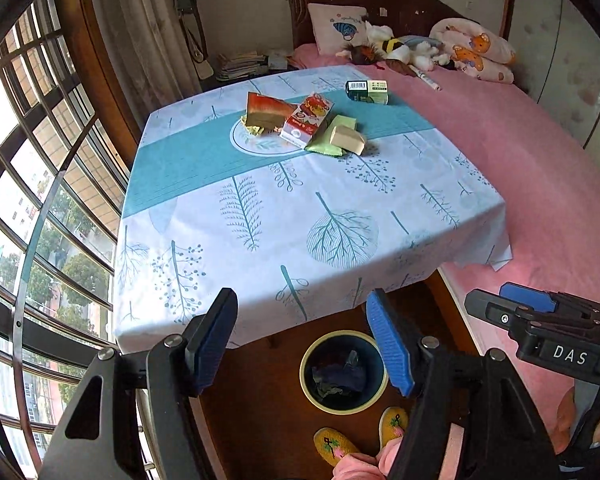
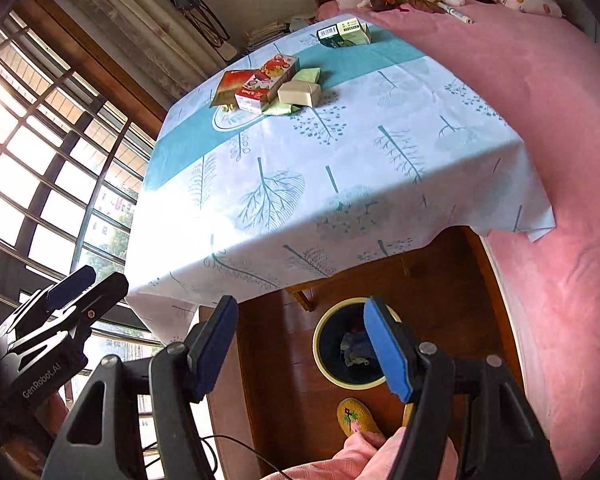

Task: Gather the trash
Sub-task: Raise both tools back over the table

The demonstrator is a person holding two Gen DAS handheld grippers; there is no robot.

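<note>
Left wrist view: my left gripper (image 1: 302,338) hangs spread and empty, the boxes (image 1: 306,122) heaped mid-table (image 1: 260,216), the bin (image 1: 343,372) below; I'd reach far and pinch one box squarely. Right wrist view: my right gripper (image 2: 300,344), also spread and empty, alone shows a trailing cable (image 2: 236,442)

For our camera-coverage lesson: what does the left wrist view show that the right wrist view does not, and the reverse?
Only the left wrist view shows both yellow slippers whole and the right tongs at its edge. Only the right wrist view shows the left tongs and a black cable. Both show the table, the pile of trash, the green box, the bin on the floor, and the pink bed.
</note>
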